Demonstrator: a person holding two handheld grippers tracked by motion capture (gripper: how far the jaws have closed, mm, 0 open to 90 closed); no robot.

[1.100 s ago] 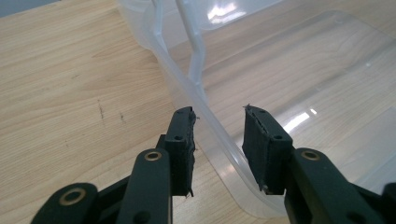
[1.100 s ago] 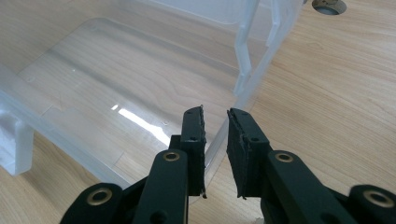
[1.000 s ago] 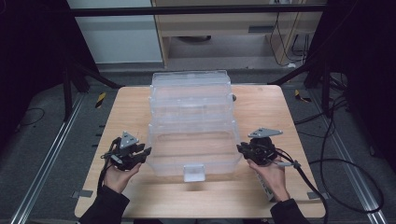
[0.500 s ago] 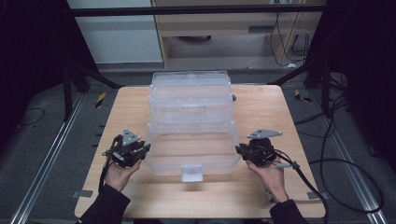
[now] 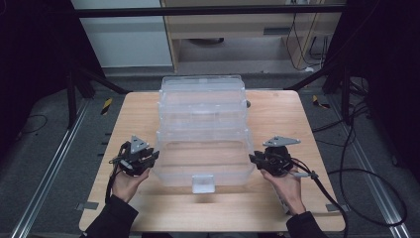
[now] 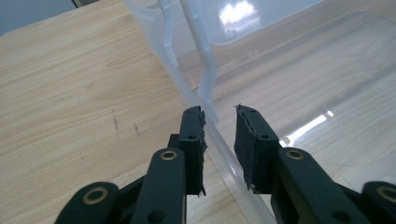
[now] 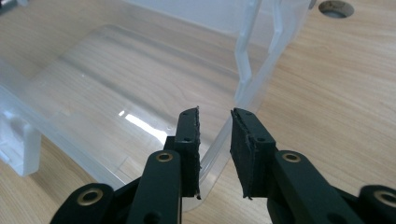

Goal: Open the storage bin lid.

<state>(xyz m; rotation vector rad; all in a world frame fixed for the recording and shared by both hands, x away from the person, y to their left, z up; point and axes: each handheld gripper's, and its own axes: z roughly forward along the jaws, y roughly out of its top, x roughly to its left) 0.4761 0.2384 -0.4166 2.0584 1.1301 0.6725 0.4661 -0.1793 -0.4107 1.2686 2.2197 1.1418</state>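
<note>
With the clear plastic box [image 5: 203,153] on the table [image 5: 317,124] between them, the left gripper [image 6: 219,140] and right gripper [image 7: 214,140] each straddle a side wall — jaws parted, the left's just closing, the right's just opening (contact seemingly absent) — so squeeze evenly before lifting.

Clear plastic box [image 5: 203,131] on wooden table [image 5: 277,208], left gripper [image 5: 148,157] and right gripper [image 5: 256,159] at its sides

My work surface is a light wooden bench [image 5: 277,119]. A clear plastic container [image 5: 203,148] rests directly on it at centre, its hinged lid lying open toward 12 o'clock. A round hole [image 7: 335,6] sits in the benchtop at 2 o'clock.
</note>
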